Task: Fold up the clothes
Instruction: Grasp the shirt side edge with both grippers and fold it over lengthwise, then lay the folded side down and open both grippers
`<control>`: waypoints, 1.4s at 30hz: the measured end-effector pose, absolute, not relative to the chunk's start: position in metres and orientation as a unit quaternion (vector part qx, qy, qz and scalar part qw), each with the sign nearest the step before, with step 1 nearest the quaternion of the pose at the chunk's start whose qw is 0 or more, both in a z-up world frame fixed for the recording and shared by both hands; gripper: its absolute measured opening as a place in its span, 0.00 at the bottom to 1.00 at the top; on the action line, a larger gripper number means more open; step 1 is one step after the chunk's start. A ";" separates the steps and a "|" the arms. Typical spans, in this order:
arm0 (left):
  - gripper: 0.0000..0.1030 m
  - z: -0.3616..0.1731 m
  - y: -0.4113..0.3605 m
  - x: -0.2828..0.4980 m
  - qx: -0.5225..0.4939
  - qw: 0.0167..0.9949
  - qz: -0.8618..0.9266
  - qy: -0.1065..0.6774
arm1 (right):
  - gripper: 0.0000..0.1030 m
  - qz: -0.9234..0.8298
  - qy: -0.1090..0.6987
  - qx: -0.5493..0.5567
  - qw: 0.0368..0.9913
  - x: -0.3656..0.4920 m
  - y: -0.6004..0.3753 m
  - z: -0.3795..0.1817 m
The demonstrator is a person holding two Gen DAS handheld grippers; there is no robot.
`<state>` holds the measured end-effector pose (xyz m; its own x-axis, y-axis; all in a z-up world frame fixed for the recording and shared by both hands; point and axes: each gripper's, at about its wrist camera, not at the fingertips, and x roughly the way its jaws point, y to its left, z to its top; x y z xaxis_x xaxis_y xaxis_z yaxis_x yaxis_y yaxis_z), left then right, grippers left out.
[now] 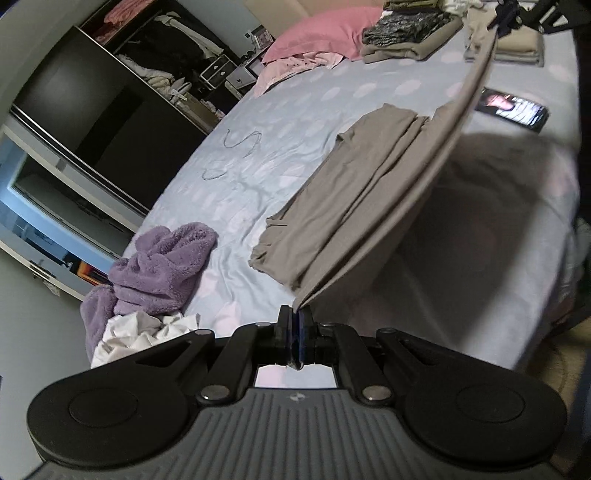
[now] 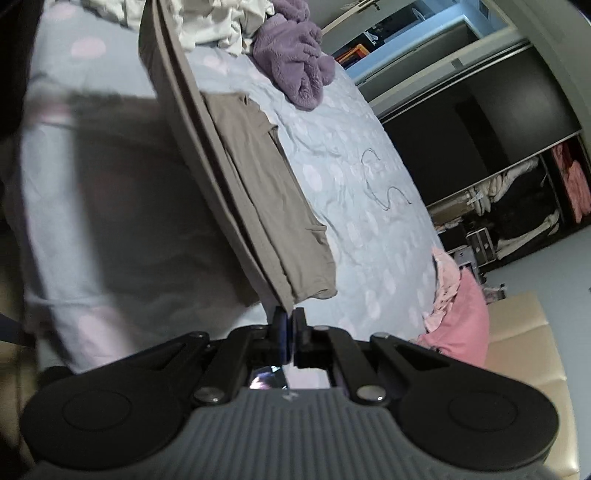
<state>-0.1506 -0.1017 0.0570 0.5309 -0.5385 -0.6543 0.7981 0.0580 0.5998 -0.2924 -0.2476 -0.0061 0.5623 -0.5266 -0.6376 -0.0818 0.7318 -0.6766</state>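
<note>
A taupe garment (image 1: 354,192) lies partly on the light blue bedsheet (image 1: 258,122), and one long edge of it is lifted taut in the air. My left gripper (image 1: 295,314) is shut on one end of that raised edge. At the far top right of the left wrist view, my right gripper (image 1: 504,16) pinches the other end. In the right wrist view the same taupe garment (image 2: 266,192) stretches away from my right gripper (image 2: 290,314), which is shut on its near corner. The lifted cloth casts a dark shadow on the sheet.
A purple fleece (image 1: 162,258) and white cloth (image 1: 136,332) lie bunched at one end of the bed. Folded clothes (image 1: 406,33), a pink pillow (image 1: 317,33) and a lit phone (image 1: 513,109) sit at the other. A thin cord (image 1: 236,147) lies on the sheet. An open wardrobe (image 1: 110,92) stands beyond.
</note>
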 end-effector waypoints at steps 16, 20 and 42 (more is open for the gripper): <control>0.02 0.066 -0.105 -0.143 0.507 0.713 -0.469 0.118 | 0.03 -0.143 0.459 -0.334 0.811 -0.298 -0.237 0.007; 0.02 0.075 -0.134 -0.115 0.499 0.721 -0.465 0.117 | 0.03 -0.162 0.454 -0.346 0.805 -0.273 -0.259 0.012; 0.02 0.009 -0.319 0.097 0.438 0.721 -0.472 0.256 | 0.02 -0.188 0.494 -0.222 0.819 -0.084 -0.466 -0.044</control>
<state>0.0967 -0.3192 0.0087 0.4232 -0.4558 -0.7830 0.9049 0.1698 0.3902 -0.0844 -0.4663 -0.0443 0.4419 -0.5270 -0.7259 0.0880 0.8308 -0.5496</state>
